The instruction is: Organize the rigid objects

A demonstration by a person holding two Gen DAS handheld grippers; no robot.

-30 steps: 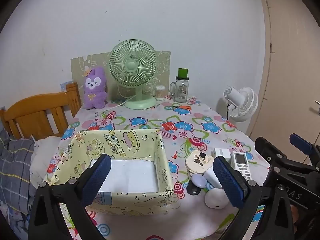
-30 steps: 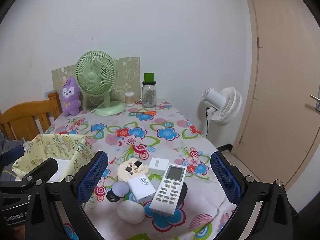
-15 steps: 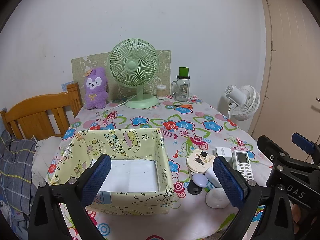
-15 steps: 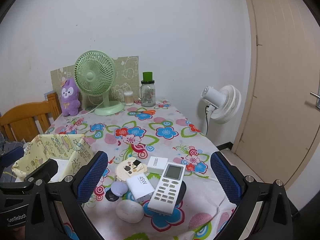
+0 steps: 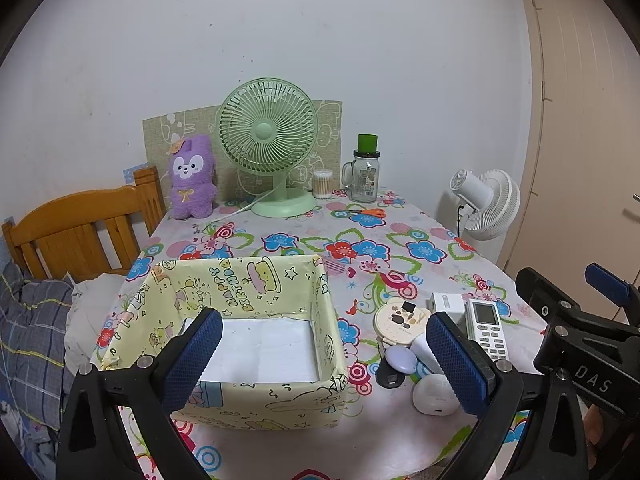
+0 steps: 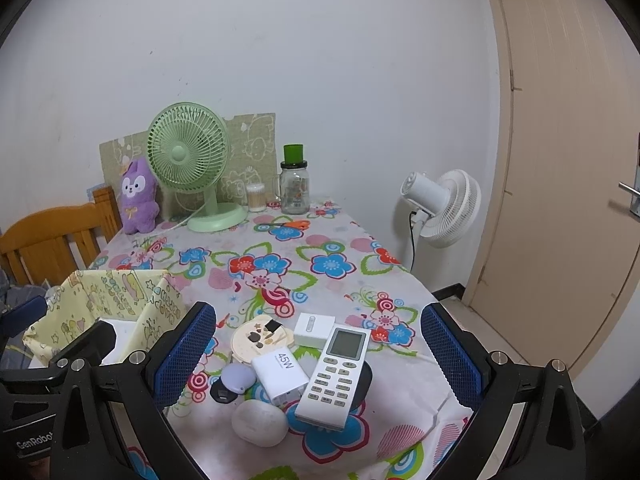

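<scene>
A plain white wall and a beige door [image 6: 560, 160] frame a table [image 6: 320, 248] under a flowered cloth. At the far end stand a green fan [image 5: 268, 148], a purple plush [image 5: 191, 178], a jar [image 5: 365, 174] and scissors [image 5: 362, 212]; a white fan [image 6: 444, 208] stands on the floor just beyond the table.

Near the front edge sits a yellow box [image 5: 248, 284], open on top, with only a white sheet showing on its floor. Just to its right lies the clutter to be sorted: a remote [image 6: 334, 374], a charger [image 6: 280, 372] marked 45W, a small white box [image 6: 314, 330], a round case [image 6: 258, 342], a lilac disc [image 6: 238, 376] lying on something black, a white pebble-shaped case [image 6: 260, 422] and a dark thing half hidden under the remote. They touch and overlap in one tight pile.

The left tongs [image 5: 320, 354] hang wide open over the box and hold nothing. The right tongs [image 6: 320, 354] are spread just as wide above the pile, also empty.

By the look of it the job has barely started: nothing is in the box yet, and every piece is left to move. The remote lies on top of the pile and looks the easiest first pick for the right tongs
</scene>
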